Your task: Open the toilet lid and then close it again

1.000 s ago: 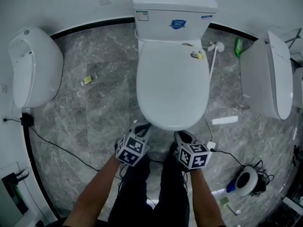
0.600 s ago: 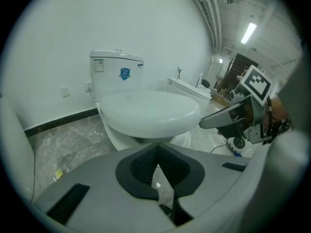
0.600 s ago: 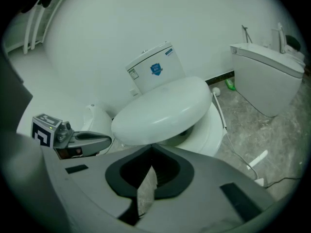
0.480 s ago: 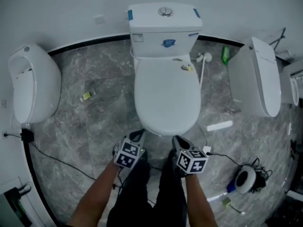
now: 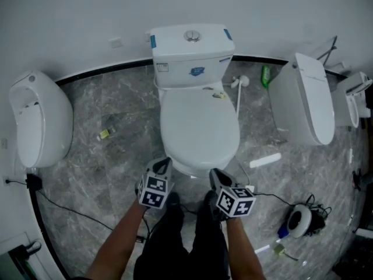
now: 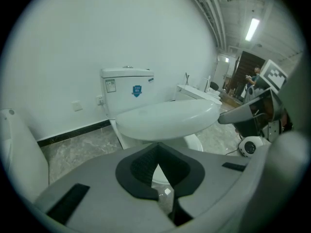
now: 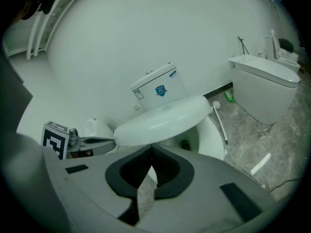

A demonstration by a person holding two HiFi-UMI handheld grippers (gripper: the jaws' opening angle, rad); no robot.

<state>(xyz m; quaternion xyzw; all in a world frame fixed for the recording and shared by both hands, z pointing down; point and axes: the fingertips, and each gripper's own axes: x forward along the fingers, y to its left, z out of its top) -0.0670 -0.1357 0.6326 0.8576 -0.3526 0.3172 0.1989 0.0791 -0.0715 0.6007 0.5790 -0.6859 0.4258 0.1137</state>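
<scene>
Bearing an unreadable blue sticker (image 5: 196, 71): white toilet cistern (image 5: 175, 54)

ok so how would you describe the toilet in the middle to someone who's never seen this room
Along the white wall, on the grey marble floor, the toilet stands between a left fixture and a right fixture, both white. Only it has a boxy cistern behind it, with a round flush button on top and a blue sticker on the front.

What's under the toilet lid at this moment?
The lid is part-raised; the right gripper view shows the bowl with a dark opening beneath. The bowl's front and any water stay covered.
</scene>
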